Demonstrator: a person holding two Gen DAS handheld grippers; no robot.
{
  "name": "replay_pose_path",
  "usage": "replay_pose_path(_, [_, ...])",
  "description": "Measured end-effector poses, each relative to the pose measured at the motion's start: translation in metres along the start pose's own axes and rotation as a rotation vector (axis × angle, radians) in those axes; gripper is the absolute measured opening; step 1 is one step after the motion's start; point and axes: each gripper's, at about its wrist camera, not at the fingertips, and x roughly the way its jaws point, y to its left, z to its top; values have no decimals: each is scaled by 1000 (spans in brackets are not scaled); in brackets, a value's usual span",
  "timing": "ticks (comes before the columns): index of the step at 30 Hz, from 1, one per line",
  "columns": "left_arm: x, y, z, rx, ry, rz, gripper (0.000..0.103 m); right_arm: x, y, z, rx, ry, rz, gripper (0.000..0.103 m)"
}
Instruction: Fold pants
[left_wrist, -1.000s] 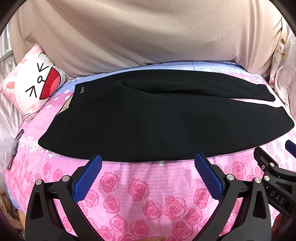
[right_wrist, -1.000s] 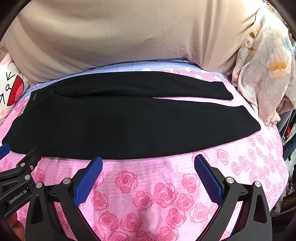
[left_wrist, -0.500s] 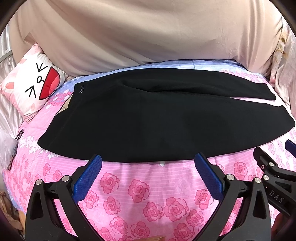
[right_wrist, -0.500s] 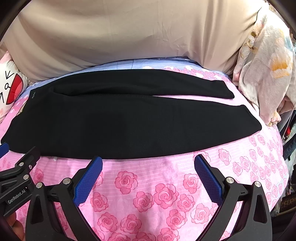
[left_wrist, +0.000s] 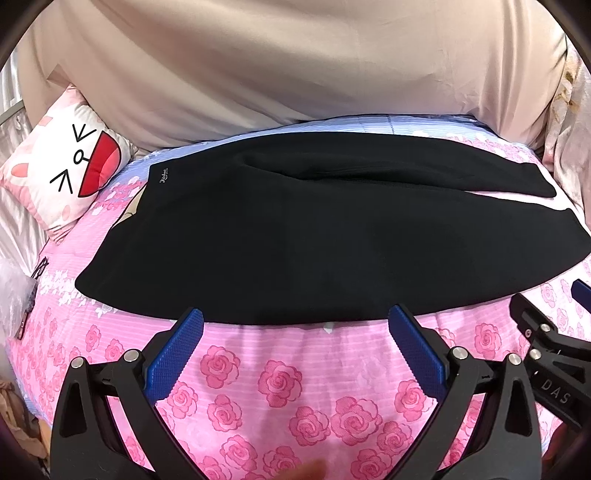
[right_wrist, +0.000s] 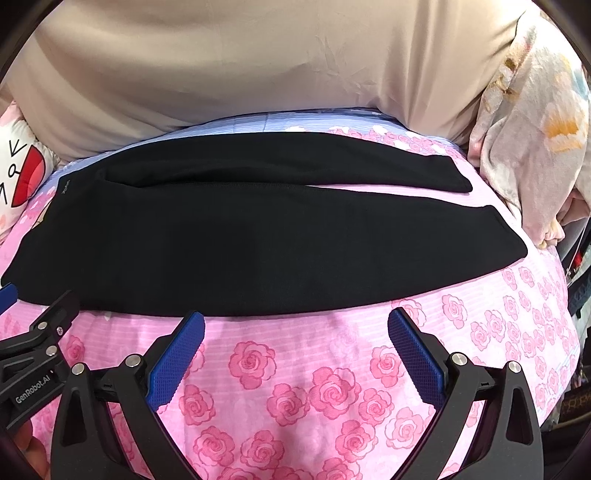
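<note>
Black pants (left_wrist: 314, 236) lie flat across a pink rose-print bed sheet (left_wrist: 280, 384), waistband to the left, two legs stretching right; they also show in the right wrist view (right_wrist: 258, 240). My left gripper (left_wrist: 295, 319) is open and empty, its blue pads just short of the pants' near edge. My right gripper (right_wrist: 295, 319) is open and empty, at the same near edge further right. The right gripper's body shows in the left wrist view (left_wrist: 546, 343), and the left gripper's body in the right wrist view (right_wrist: 33, 343).
A cartoon-face pillow (left_wrist: 62, 166) lies at the far left. A beige curtain (left_wrist: 295, 62) hangs behind the bed. A floral blanket (right_wrist: 532, 122) is bunched at the right. The sheet (right_wrist: 332, 387) drops off at the right edge.
Both grippers have edged slightly forward toward the pants' near edge. Both stay open; the pants have not moved.
</note>
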Motion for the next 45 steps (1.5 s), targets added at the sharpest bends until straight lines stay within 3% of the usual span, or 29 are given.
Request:
replay_pose_path(6, [11,-3,3,13,43,41,98,5,-2,4,9,10,3,98])
replay_pose_path(11, [22,12,11,-37,61,-54,98,10,-6,8,7,-10,53,98])
replay_pose_path(15, [42,52,39,-107,78,-119,98,22,-32,28,47,-59,97,98])
replay_pose_path(19, [79,123,97,-244,27,-134,98,54,-76,65,105,-83,65,98])
replay_pose_path(22, [117,172,137,-331,-1,-45,98,82,-122,100,136,-102,48,98])
replay_pose_path(23, [138,190,153,-348,23,26,98,93,-137,110,146,-97,47,98])
replay_pose_path(27, [201,230,193,-304,76,174,98,154,-207,155,221,-10,32,98])
replay_pose_path(29, [234,248,207,-277,126,237,98,178,-234,172,262,4,25,98])
replay_pose_path(32, [280,275,215,-314,234,258,98,218,-263,195,272,49,-14,98])
replay_pose_path(35, [309,291,213,-373,314,143,98,254,-281,213,260,103,-52,98])
replay_pose_path(38, [314,301,213,-439,314,58,97,276,-287,226,269,103,-51,98])
replay_pose_path(41, [316,304,220,-431,325,19,84,292,-288,238,281,120,9,97])
replay_pose_path(42, [317,304,222,-426,331,29,70,294,-286,241,274,115,25,91])
replay_pose_path(44, [318,303,230,-418,337,-13,42,298,-279,248,244,102,26,54])
replay_pose_path(45, [314,303,232,-433,346,-60,26,302,-279,250,247,125,16,27])
